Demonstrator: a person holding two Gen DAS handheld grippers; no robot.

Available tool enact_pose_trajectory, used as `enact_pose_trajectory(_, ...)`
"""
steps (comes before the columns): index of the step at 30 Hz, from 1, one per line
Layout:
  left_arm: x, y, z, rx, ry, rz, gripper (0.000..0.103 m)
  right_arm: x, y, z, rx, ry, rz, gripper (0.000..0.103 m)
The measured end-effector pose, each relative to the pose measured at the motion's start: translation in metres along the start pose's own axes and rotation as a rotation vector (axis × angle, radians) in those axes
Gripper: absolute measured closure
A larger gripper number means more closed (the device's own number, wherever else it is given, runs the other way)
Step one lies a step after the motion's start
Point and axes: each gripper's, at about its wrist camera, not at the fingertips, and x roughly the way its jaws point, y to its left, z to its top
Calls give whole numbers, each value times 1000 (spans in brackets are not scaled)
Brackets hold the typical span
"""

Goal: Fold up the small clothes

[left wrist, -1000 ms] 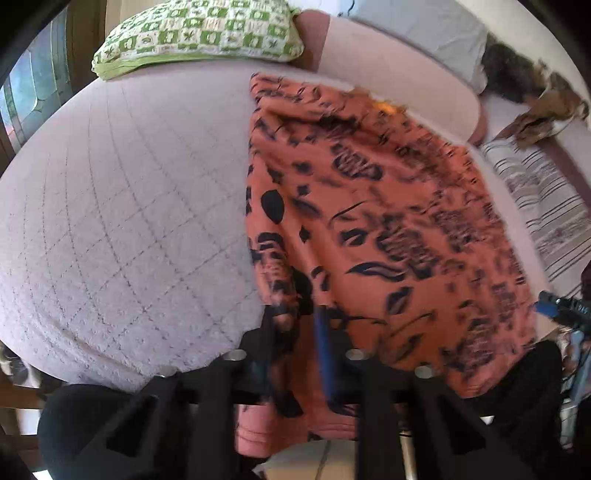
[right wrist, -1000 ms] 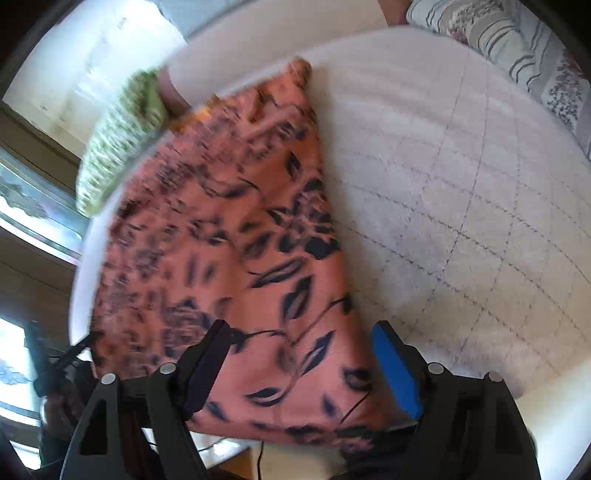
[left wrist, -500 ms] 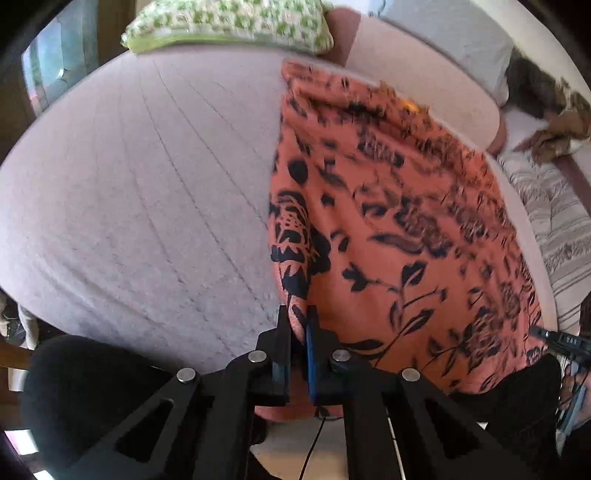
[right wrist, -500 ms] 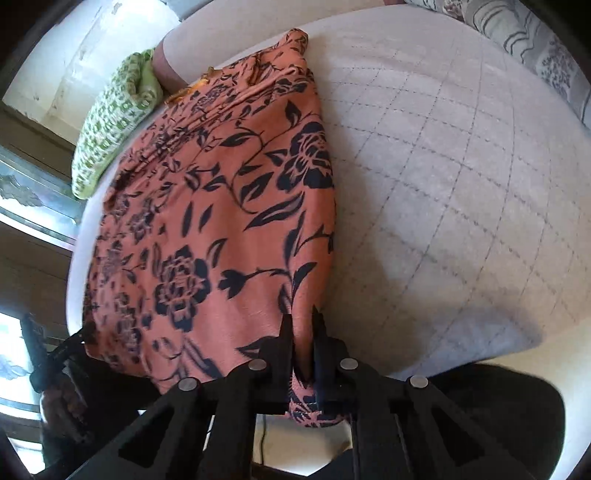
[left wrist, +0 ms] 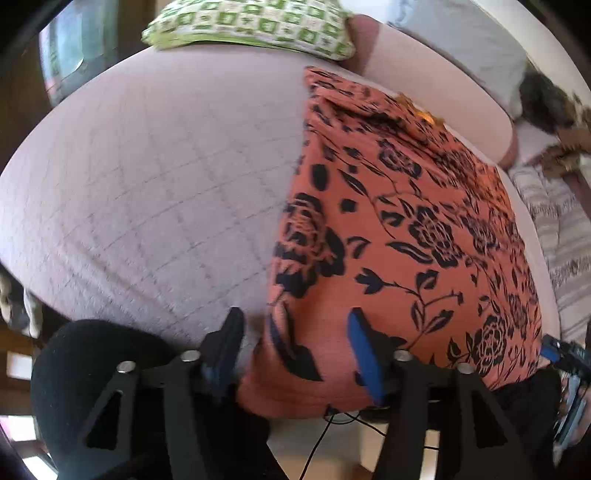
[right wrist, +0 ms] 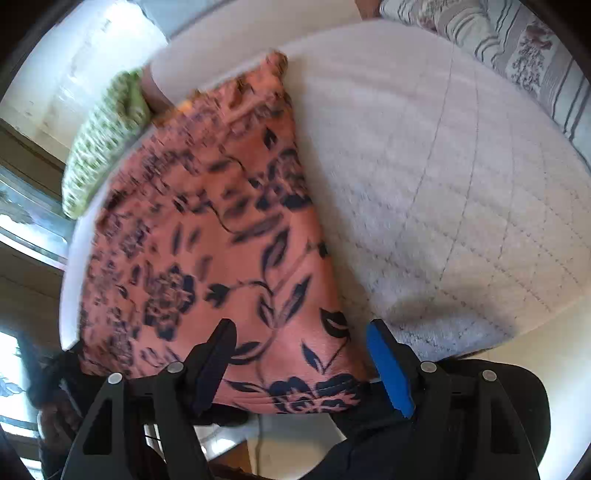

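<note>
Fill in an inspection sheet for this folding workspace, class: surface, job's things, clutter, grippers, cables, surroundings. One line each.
Surface: pale quilted bed, mostly bare beside the cloth.
Job's things: orange floral cloth lying flat, its near hem hanging over the bed edge.
Clutter: green pillow at the far end; striped bedding along one side.
Grippers: left gripper open, fingers astride the cloth's near corner; right gripper open over the other near corner. Neither holds the cloth.
Cables: thin black cable below the bed edge.
Surroundings: window at the side; views are motion-blurred.
</note>
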Motion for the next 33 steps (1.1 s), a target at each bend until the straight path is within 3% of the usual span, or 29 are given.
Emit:
enact_pose_trajectory(2, 6, -4, -4, 29, 18, 9, 40, 6, 3, 0, -7, 13, -2, 28)
enact_pose_trajectory(3, 7, -6, -5, 40, 20, 18, 45, 5, 6, 0, -13, 5, 10, 45)
enact_pose_trajectory(4, 8, -9, -4, 45, 19, 32, 82, 5, 6, 1, -7, 14, 23, 82)
enact_pose_trajectory(5, 8, -9, -2, 52, 29, 22, 98, 5, 4, 1, 14, 31, 48, 93)
enact_pose_trajectory(7, -1, -9, 5, 30, 11, -20, 98, 0, 4, 1, 20, 44, 80, 94)
enact_pose_trajectory(10, -28, -13, 5, 64, -71, -32, 97, -25, 8, 4, 41, -25, 151, 94)
enact_pose_trajectory(12, -19, -10, 7, 39, -36, -20, 93, -31, 7, 8, 43, -74, 107, 88)
enact_pose_trajectory(13, -8, -7, 7, 28, 0, -11, 87, -23, 5, 9, 41, -59, 91, 72)
enact_pose_trajectory(14, 3, -6, 4, 23, 32, 11, 71, -12, 2, 9, 51, -10, 96, 59)
enact_pose_trajectory(15, 14, -5, 1, 23, 71, 41, 59, 3, -1, 7, 70, 65, 95, 25)
enact_pose_trajectory(16, 17, -9, 0, 46, 67, 29, 45, 10, 1, 4, 47, 79, 75, 25)
enact_pose_trajectory(18, 16, -20, -1, 101, 58, 34, 39, 12, 13, 2, -6, 59, 24, 24)
enact_pose_trajectory(19, 16, -23, -1, 114, 58, 21, 58, 11, 13, 3, 10, 53, 35, 35)
enact_pose_trajectory(20, 17, -24, 2, 119, 64, 23, 99, 12, 11, 5, 25, 62, 53, 48)
enact_pose_trajectory(21, 16, -21, 6, 103, 76, -4, 98, 13, 10, 8, 27, 82, 67, 91)
enact_pose_trajectory(22, 12, -19, 12, 78, 76, -51, 98, 13, 6, 11, 46, 96, 109, 96)
enact_pose_trajectory(25, -9, -18, 35, 30, 21, -143, 98, -2, 7, 23, 54, 90, 192, 96)
enact_pose_trajectory(28, -37, -19, 78, -6, -52, -251, 98, -28, 12, 53, 88, 29, 337, 96)
enact_pose_trajectory(33, -48, -27, 183, -34, -170, -346, 97, -55, 32, 158, 96, -118, 515, 96)
